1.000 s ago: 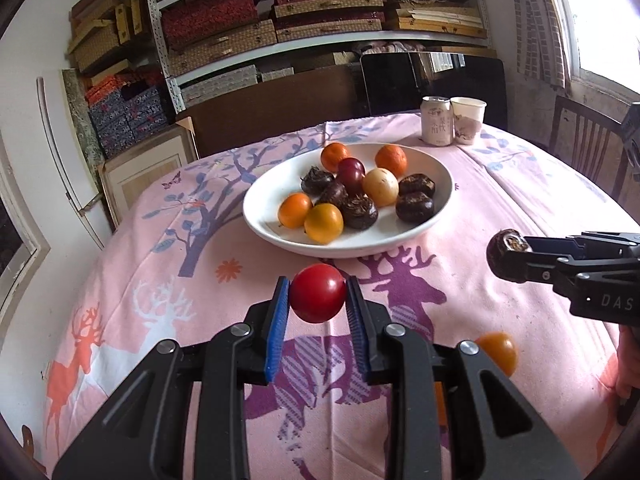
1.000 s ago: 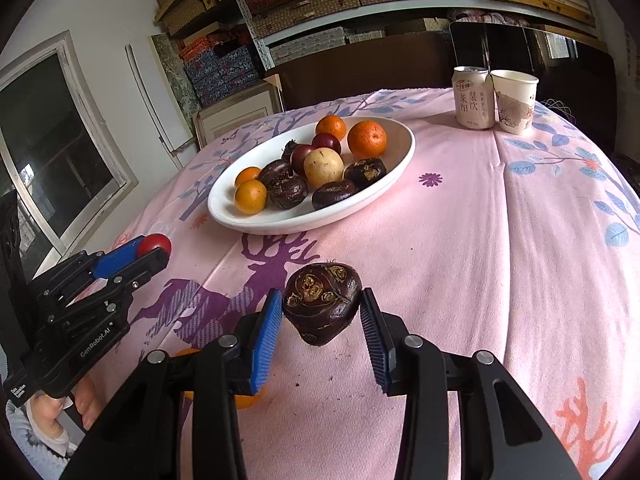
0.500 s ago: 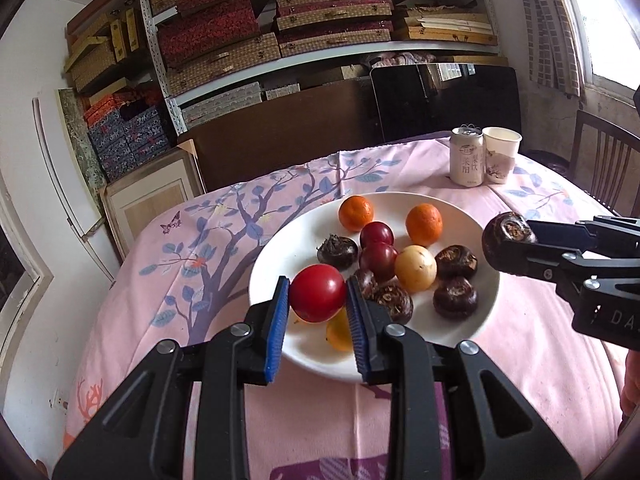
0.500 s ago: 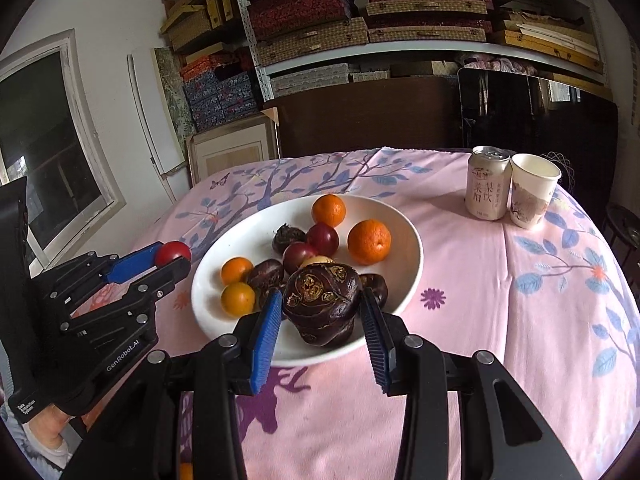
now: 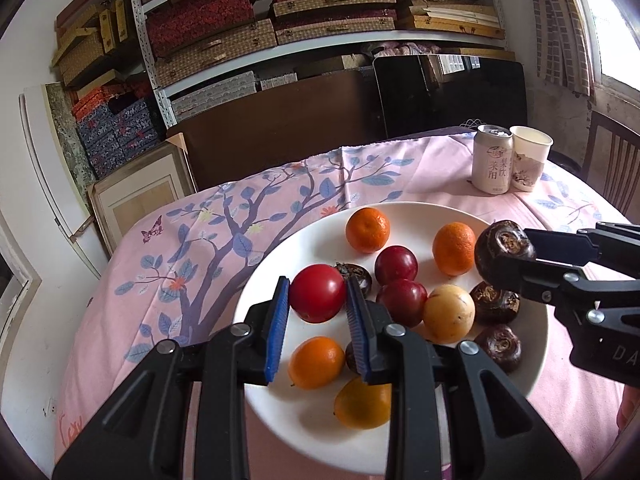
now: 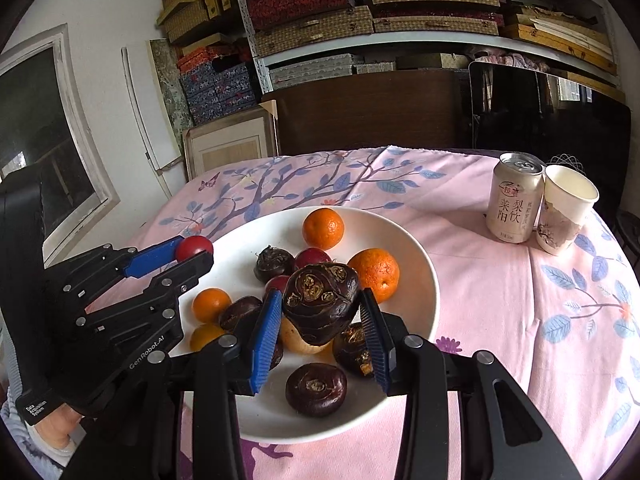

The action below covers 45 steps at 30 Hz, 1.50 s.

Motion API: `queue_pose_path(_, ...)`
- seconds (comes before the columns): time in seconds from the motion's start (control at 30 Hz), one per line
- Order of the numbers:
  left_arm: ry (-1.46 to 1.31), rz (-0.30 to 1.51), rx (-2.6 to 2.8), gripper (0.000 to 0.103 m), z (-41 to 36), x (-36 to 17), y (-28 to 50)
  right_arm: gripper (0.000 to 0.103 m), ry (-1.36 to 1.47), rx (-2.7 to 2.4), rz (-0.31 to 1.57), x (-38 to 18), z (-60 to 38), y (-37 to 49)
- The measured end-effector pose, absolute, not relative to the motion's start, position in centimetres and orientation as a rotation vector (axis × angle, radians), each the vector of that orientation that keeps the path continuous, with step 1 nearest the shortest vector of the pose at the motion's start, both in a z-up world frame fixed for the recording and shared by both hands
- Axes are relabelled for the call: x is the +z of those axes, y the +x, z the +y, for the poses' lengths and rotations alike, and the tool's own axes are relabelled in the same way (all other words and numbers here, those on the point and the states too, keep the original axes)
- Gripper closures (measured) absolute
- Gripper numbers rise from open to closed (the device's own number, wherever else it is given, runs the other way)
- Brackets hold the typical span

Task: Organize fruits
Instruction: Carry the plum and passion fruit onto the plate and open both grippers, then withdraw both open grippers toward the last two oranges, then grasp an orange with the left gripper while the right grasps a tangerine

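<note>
1. Left hand-held gripper (image 5: 318,308) is pinching a red fruit (image 5: 317,293) above the white plate (image 5: 532,364), toward its 9 o'clock side.
2. Right hand-held gripper (image 6: 320,326) is clamping a dark brown water chestnut (image 6: 321,302) over the plate's centre.
3. Most fruit is already lying on the plate; these two are waiting to be released.

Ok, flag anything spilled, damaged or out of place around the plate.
Nothing is spilled. The paper cup beside the can has a torn, peeling wrapper. Otherwise the fruit sits inside the white plate; the tomato and dark water chestnut are simply held above it.
</note>
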<state>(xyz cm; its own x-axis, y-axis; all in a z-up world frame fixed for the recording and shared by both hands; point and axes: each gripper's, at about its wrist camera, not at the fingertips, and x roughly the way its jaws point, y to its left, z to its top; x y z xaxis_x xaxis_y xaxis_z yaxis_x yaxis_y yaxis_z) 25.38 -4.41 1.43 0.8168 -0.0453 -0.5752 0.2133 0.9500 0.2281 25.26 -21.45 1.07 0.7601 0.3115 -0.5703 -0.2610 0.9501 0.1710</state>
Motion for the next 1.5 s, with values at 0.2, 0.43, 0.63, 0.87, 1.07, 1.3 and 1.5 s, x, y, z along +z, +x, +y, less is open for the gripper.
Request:
queue_pose_path(0.2,0.289,0.615,-0.136,0.075,-4.5,0.5,27.7,0.062,0.092,0.301,0.636,0.9,-22.0,27.6)
queue_pose_path(0.43,0.242,0.676,-0.134,0.042,-3.3,-1.3,29.0,0.052,0.116,0.313,0.703,-1.2,-21.9,29.4)
queue_pose_path(0.63,0.162,0.691,-0.175,0.036,-1.6,0.5,25.6,0.052,0.090,0.333,0.669,0.7,-21.6,26.1)
queue_pose_path(0.87,0.247,0.691,-0.301,0.028,-1.9,0.1,14.8,0.048,0.085,0.416,0.669,0.7,-22.9,17.4)
queue_pose_path(1.07,0.345,0.687,-0.409,0.026,-3.3,-2.0,6.1,0.047,0.108,0.460,0.712,-2.0,-24.2,11.0)
queue_pose_path(1.3,0.471,0.728,-0.503,0.023,-6.0,-4.0,3.1,0.047,0.123,0.519,0.761,-3.4,-23.2,9.2)
queue_pose_path(1.5,0.385,0.853,-0.603,0.054,-5.7,-5.2,4.9,0.047,0.106,0.567,0.810,-4.4,-21.7,9.1)
